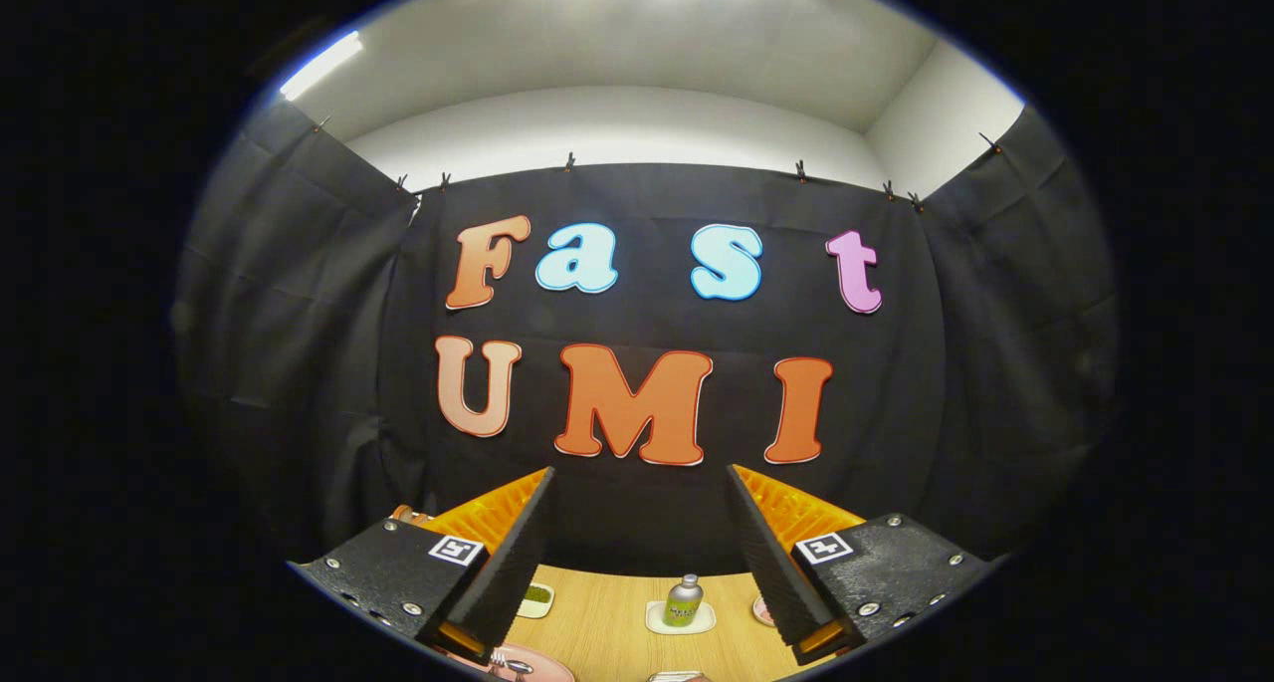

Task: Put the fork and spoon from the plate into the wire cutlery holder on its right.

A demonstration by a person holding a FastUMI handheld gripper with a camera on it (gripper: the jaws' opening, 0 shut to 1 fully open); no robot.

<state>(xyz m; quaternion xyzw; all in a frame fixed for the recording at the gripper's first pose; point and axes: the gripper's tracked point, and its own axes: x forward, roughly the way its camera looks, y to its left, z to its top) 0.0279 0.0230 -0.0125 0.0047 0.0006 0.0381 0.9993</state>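
gripper [639, 553] is wide open, nothing between the fingers, raised over the wooden worktop [597, 632]. left to right: a pink plate [542, 665] with cutlery on it sits just by the left finger, then a small dish [536, 599], a little bottle [683, 600] on a white coaster [657, 620] in the gap, and a pink dish [762, 610] by the right finger.

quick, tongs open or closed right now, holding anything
Tongs: open, fingers spread wide, nothing between them; raised above the wooden table, with the pink plate below and a small bottle beyond.
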